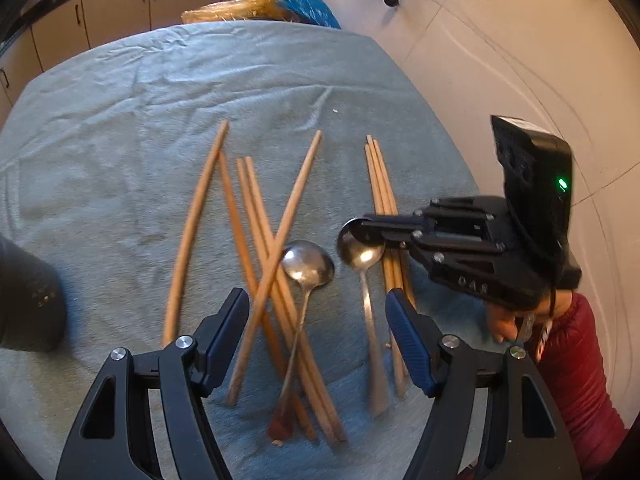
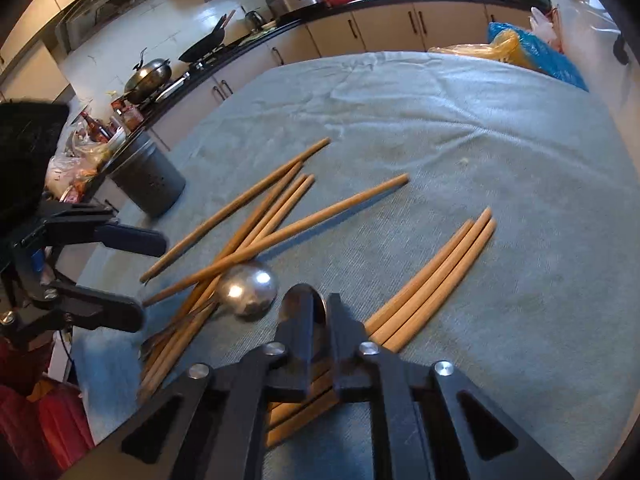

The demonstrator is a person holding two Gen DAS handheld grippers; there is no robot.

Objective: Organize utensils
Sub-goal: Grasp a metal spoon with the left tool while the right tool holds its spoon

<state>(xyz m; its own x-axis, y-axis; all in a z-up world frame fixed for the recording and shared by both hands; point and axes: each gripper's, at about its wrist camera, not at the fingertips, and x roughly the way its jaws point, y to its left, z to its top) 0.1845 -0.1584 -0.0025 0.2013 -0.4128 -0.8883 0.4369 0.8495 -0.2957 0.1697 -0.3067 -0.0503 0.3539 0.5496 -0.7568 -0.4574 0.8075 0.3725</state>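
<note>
Clamping the bowl of a spoon (image 1: 360, 254), the right gripper (image 1: 354, 236) stands beside three neat chopsticks (image 2: 436, 276), while the left gripper (image 1: 316, 340), jaws apart, hovers over crossed chopsticks (image 1: 260, 248) and a second spoon (image 1: 307, 266) on the cloth (image 1: 200, 92).
</note>
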